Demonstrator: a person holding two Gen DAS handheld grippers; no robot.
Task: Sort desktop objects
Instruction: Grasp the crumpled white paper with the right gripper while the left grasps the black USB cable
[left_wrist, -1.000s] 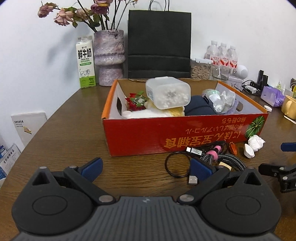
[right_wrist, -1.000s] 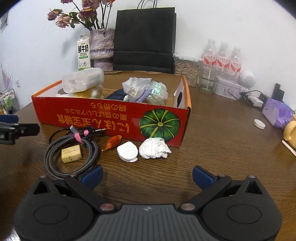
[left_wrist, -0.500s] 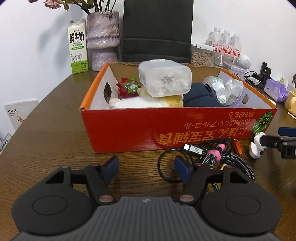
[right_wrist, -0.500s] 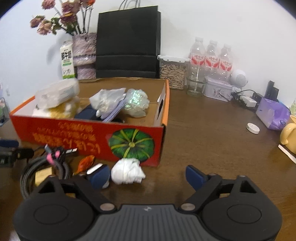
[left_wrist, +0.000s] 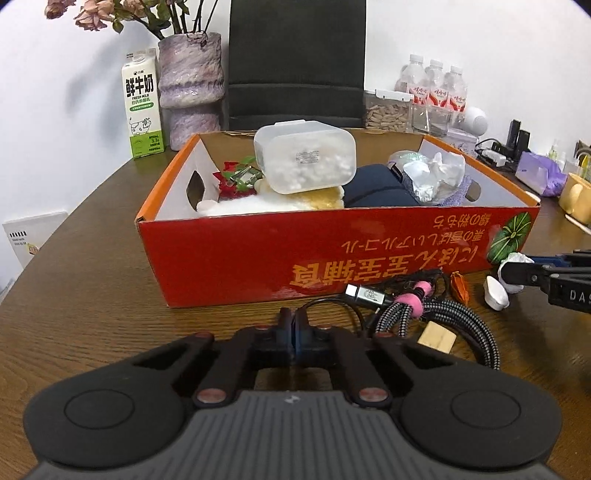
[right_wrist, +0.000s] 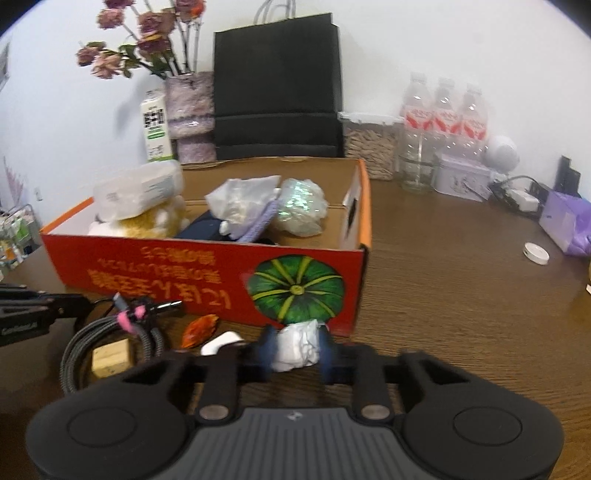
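1. Your left gripper (left_wrist: 294, 334) is fully closed, pads pressed flat together. A thin black cable loop (left_wrist: 332, 306) runs right at its tips, but I honestly can't tell if it's pinched or just lying there.
2. Your right gripper (right_wrist: 295, 347) has just been closing and now sits narrow, pads squeezing the crumpled white tissue (right_wrist: 297, 347) from both sides. So that one's holding the tissue, low over the table (right_wrist: 461, 288), just in front of the red box's (right_wrist: 207, 280) pumpkin corner.
3. The red box sits mid-table, already holding a clear plastic tub (left_wrist: 304, 157), a yellow plush thing (left_wrist: 321, 197), something dark navy (left_wrist: 376, 186) and some crinkly plastic bags (left_wrist: 432, 173).
4. Still out on the table along the box's front wall: the braided cable coil (left_wrist: 436, 317) with a pink tie (left_wrist: 415, 299), a small tan block (left_wrist: 437, 338) inside the coil, an orange wrapper (left_wrist: 459, 286), and a small white case (left_wrist: 496, 291) next to it.
5. Back edge of the table: milk carton (left_wrist: 143, 110), vase (left_wrist: 191, 85), black paper bag (left_wrist: 295, 62), water bottles (left_wrist: 436, 88).
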